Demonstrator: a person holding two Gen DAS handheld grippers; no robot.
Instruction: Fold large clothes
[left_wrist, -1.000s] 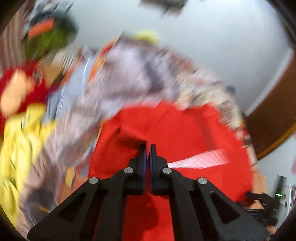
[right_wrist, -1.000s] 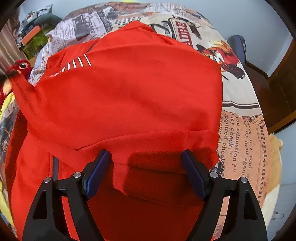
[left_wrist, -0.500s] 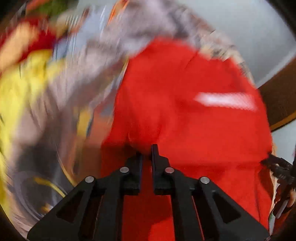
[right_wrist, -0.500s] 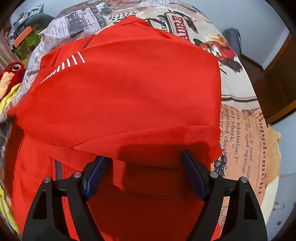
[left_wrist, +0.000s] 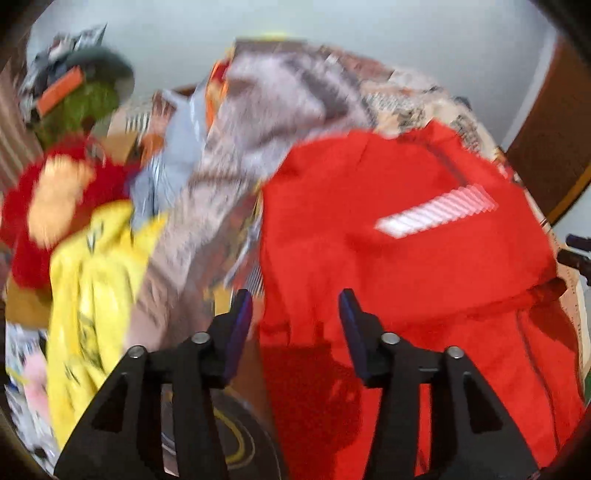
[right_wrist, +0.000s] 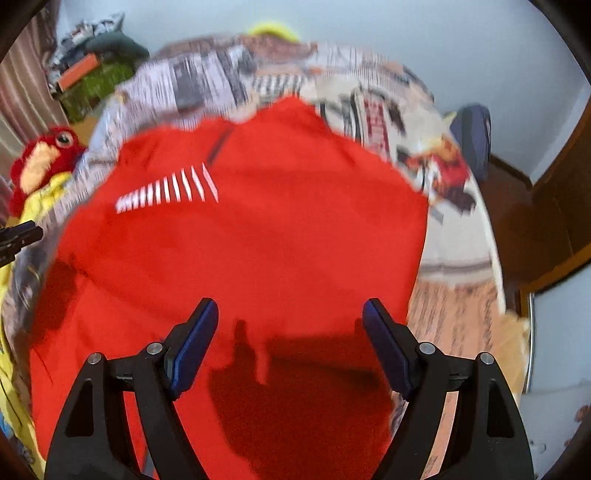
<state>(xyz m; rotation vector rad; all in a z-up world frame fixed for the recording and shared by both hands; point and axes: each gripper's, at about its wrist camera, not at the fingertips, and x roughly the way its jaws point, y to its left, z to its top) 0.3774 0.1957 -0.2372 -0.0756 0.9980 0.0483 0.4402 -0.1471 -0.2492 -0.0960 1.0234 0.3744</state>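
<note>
A large red garment (right_wrist: 258, 240) with white slanted stripes (right_wrist: 166, 192) lies folded over on the printed bedspread (right_wrist: 454, 236). It also shows in the left wrist view (left_wrist: 406, 258). My left gripper (left_wrist: 295, 314) is open and empty above the garment's left edge. My right gripper (right_wrist: 290, 325) is open and empty above the garment's near part; its shadow falls on the cloth. The left gripper's tip shows at the left edge of the right wrist view (right_wrist: 18, 236).
A yellow garment (left_wrist: 92, 280) and a red plush toy (left_wrist: 48, 199) lie left of the red garment. A green and orange pile (right_wrist: 92, 77) sits at the far left. A dark blue object (right_wrist: 472, 136) and a wooden door (right_wrist: 561, 206) are at right.
My left gripper has let go of the red cloth and opened, pulling back. The pulled fold has dropped flat onto the garment. My right gripper, open throughout, has lifted away.
</note>
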